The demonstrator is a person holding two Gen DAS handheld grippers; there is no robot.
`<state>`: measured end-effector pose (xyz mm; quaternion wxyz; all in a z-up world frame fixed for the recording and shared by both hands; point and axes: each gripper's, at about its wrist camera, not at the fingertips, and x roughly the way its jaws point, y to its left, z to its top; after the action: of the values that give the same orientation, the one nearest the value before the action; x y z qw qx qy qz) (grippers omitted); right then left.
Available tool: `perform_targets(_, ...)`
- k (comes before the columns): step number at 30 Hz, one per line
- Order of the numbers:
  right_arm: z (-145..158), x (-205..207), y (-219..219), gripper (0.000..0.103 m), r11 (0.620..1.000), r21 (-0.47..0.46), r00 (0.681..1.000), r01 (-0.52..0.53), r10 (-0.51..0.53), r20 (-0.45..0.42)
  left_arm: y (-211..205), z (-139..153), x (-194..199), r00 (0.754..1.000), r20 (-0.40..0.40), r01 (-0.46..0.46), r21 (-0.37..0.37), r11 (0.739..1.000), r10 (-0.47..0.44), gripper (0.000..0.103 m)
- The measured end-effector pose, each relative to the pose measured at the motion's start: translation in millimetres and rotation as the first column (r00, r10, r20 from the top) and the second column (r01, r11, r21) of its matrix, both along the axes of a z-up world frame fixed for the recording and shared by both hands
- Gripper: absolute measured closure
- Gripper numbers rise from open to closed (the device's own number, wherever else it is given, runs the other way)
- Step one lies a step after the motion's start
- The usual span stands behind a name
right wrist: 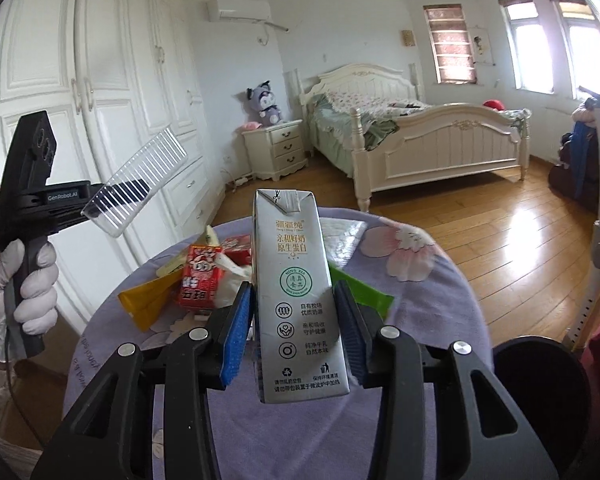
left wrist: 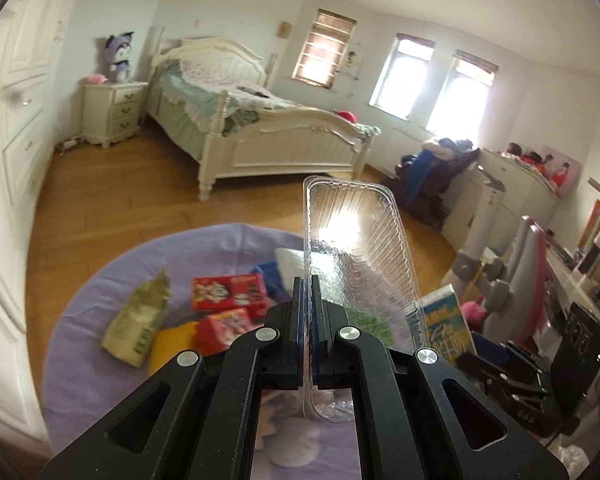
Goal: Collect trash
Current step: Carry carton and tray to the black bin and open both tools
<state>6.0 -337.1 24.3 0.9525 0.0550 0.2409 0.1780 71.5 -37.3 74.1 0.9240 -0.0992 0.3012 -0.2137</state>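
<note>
the left gripper (left wrist: 307, 292) is clamped on a clear plastic tray (left wrist: 356, 248) jutting forward; the right gripper (right wrist: 296, 312), part open, grips a milk carton (right wrist: 296, 280) upright.

**Black grippers, blue pads, white glove**

Both grippers are matte black linkages with round silver pivot screws. The right gripper (right wrist: 296, 320) carries blue ribbed pads (right wrist: 236, 340). The left gripper (left wrist: 307, 312) bears small white "GenRobot.AI" lettering on its side. A white glove (right wrist: 24, 284) covers the hand on its black-and-grey handle, cable trailing below.
</note>
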Motion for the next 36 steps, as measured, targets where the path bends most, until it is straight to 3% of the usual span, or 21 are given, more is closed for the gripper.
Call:
perform_targets(5, 1.0, -33.2, -54.5, 0.062, 0.972, -0.063, 0.972, 0.229, -0.224, 0.072, -91.4, -24.4, 6.4, 0.976, -0.107, 0.182, -0.066, 0.981, -0.188, 0.100)
perform_targets(11, -38.7, -48.6, -114.7, 0.062, 0.911, -0.125, 0.918, 0.394, -0.396, 0.012, -216.5, -73.2, 9.5, 0.899, -0.215, 0.379, -0.058, 0.924, -0.382, 0.100)
perform_targets(15, -71.4, -47.8, -147.3, 0.062, 0.881, -0.160, 0.888, 0.446, -0.458, -0.047, -286.3, -110.2, 21.1, 0.844, -0.302, 0.451, -0.047, 0.891, -0.443, 0.100)
perform_targets(20, -112.5, -42.3, -182.3, 0.062, 0.858, -0.186, 0.856, 0.479, -0.504, -0.119, -339.5, -140.8, 25.7, 0.805, -0.365, 0.491, -0.030, 0.870, -0.467, 0.100)
perform_targets(26, -142.4, -40.9, -206.9, 0.062, 0.850, -0.128, 0.828, 0.511, -0.527, -0.193, -374.5, -165.1, 33.7, 0.781, -0.415, 0.516, 0.007, 0.857, -0.467, 0.100)
perform_targets(31, -155.1, -35.9, -213.1, 0.062, 0.856, -0.083, 0.823, 0.511, -0.515, -0.242, -390.5, -179.5, 42.6, 0.772, -0.441, 0.528, 0.044, 0.848, -0.458, 0.100)
perform_targets(36, -160.7, -29.9, -212.6, 0.059, 0.859, -0.081, 0.817, 0.506, -0.507, -0.274, -400.2, -183.2, 47.2, 0.783, -0.441, 0.526, 0.091, 0.846, -0.439, 0.099)
